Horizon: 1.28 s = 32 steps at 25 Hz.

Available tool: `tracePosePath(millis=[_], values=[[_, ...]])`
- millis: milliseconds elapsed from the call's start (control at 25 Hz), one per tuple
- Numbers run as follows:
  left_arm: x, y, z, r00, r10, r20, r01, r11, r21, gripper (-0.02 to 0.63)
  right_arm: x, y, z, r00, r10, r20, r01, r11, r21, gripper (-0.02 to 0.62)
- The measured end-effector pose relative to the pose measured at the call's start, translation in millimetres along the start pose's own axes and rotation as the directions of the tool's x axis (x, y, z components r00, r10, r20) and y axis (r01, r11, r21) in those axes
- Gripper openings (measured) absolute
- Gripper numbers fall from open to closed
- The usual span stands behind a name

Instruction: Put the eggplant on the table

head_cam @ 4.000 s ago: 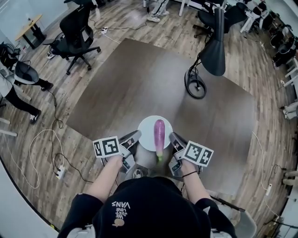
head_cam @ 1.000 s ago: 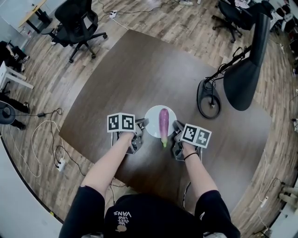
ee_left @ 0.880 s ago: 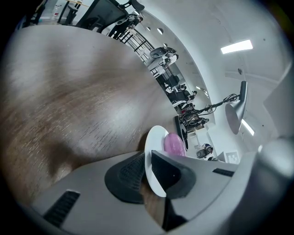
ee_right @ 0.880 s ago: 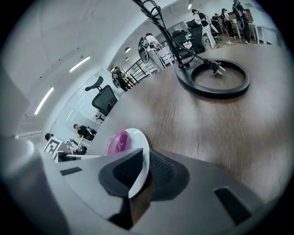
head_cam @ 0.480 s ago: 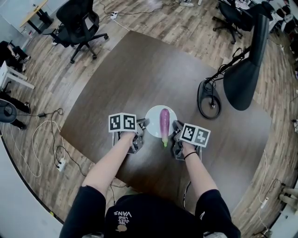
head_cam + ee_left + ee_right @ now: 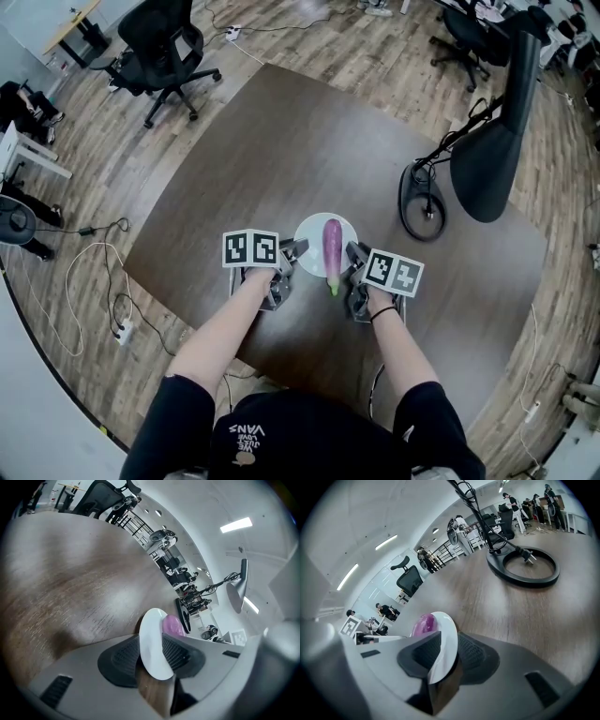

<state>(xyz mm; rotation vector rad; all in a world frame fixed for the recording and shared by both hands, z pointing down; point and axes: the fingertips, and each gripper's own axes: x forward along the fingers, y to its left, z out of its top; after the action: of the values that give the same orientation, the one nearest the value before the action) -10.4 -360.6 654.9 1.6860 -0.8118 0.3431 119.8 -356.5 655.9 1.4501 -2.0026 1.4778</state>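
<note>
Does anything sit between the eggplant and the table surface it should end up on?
Yes. The eggplant lies on a white plate, and that plate appears to rest on the table, so the plate separates them. Nothing else visible stands in the way.

Dark brown wood table [image 6: 281, 150], pretty bare tbh. A white plate [image 6: 307, 236] sits near its front edge, and off to the right, well apart from it, there's a black ring-shaped lamp base [image 6: 497, 566] with its cord looped on it. The table stands on a plank floor [image 6: 84, 216], which has an office chair [image 6: 164, 47], loose cables [image 6: 94, 272] and a power strip [image 6: 124, 331].
</note>
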Motion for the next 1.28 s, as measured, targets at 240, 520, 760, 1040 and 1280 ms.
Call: tracePosePath(millis=[240,520,760,1040,1280], values=[[-2,-4,-1,1.0,-0.007,0.004,0.007,1.0,0.003,0.163,-4,-1,2,1.0,-0.009,0.002,0.009,1.0,-0.006,0.112],[-4,-5,-1,1.0,0.007,-0.002,-0.007,0.999,0.052,0.206,-4,-2,-2,1.0,-0.006,0.001,0.006,1.0,0.003,0.114],[-10,-2,-2,1.0,0.028,0.004,-0.029,0.998,0.064,0.221,-9,1,-1,1.0,0.0,0.015,0.0,1.0,0.002,0.114],[-28,2,4,0.994,0.083,0.066,-0.089,0.992,0.093,0.217,-23,9,5,0.998,-0.003,0.055,0.005,1.0,-0.031,0.112],[-51,-17,8,0.985,0.109,0.133,-0.137,0.965,0.222,0.047,-42,26,11,0.993,-0.011,0.121,0.022,0.995,-0.094,0.034]])
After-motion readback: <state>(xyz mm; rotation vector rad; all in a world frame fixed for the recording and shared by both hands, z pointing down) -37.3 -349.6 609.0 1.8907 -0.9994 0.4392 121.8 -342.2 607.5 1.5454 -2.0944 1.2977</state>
